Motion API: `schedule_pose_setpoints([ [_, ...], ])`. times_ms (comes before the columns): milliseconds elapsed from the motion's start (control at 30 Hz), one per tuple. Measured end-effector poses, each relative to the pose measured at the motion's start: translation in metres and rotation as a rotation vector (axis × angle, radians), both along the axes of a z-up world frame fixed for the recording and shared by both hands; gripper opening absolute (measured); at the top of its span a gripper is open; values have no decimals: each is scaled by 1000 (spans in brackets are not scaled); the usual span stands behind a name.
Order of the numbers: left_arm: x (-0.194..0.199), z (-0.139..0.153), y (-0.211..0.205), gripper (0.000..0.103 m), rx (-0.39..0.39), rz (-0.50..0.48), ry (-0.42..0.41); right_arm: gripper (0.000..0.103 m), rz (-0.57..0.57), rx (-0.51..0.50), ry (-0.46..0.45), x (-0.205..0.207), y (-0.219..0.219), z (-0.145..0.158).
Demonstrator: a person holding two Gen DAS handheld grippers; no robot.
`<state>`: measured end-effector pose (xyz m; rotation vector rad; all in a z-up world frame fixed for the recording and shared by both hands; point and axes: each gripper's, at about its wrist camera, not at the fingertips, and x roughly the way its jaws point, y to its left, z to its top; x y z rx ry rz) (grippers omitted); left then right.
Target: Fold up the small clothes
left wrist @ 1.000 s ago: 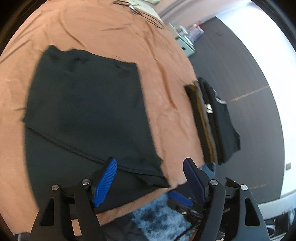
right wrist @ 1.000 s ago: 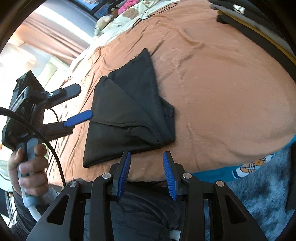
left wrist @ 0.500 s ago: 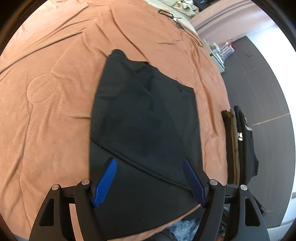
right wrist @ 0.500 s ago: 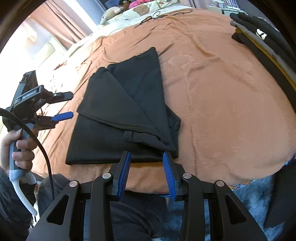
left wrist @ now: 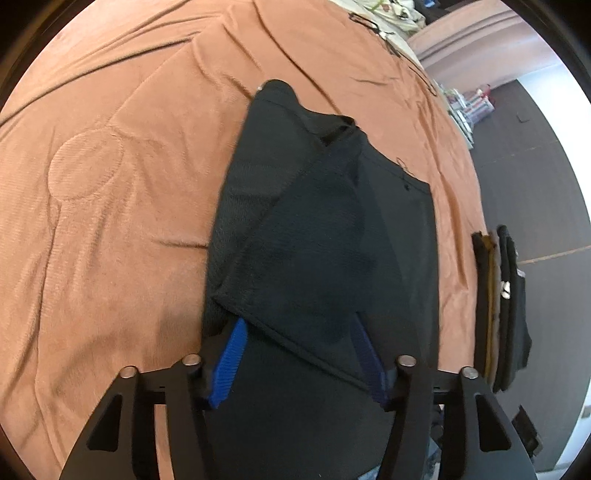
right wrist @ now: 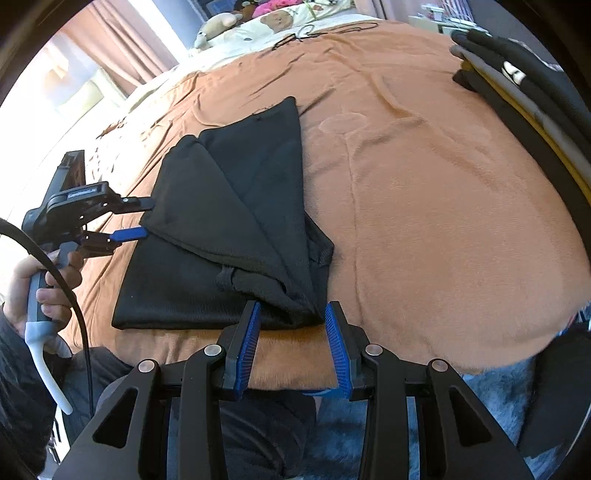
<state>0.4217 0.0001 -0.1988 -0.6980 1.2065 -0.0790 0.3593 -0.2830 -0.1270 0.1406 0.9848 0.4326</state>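
A black garment lies partly folded on the orange bedspread, with a triangular flap folded over its middle. My left gripper is open, and its blue fingertips reach under the flap's near hemmed edge. In the right wrist view the garment lies left of centre, and the left gripper is at its left corner, jaws apart around the cloth. My right gripper is open and empty, with its fingertips at the garment's bunched near corner.
A stack of folded dark and yellow clothes sits at the bed's right edge; it also shows in the right wrist view. Pillows and a black cord lie at the head. A blue rug covers the floor below.
My left gripper has pushed forward so its fingers now slide under the folded flap. My right gripper has moved closer to the garment's near corner.
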Motion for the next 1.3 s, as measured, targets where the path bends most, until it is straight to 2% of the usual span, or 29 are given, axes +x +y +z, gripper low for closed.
schedule_pose_setpoints([
  [67, 3, 1, 0, 43, 18, 11, -2, 34, 7, -8, -13, 2, 1, -2],
  [167, 8, 5, -1, 17, 24, 7, -17, 34, 6, -18, -41, 0, 1, 0],
  [200, 10, 8, -1, 11, 17, 9, -25, 31, 9, -15, -47, -1, 0, 0],
  [267, 14, 17, -2, 9, 11, 11, -60, 22, 16, -7, -53, -2, -2, 0],
  [433, 32, 42, -12, 6, 9, -18, -131, 12, 16, 2, -57, 1, -9, 0],
  [833, 97, 77, -55, 4, 31, -123, -220, 6, 1, 96, -17, 16, -23, -7],
  [1033, 133, 77, -85, 4, 49, -202, -247, 5, -16, 155, 6, 21, -31, -10],
  [1300, 173, 51, -114, 3, 46, -268, -227, 5, -32, 191, 32, 29, -33, -18],
])
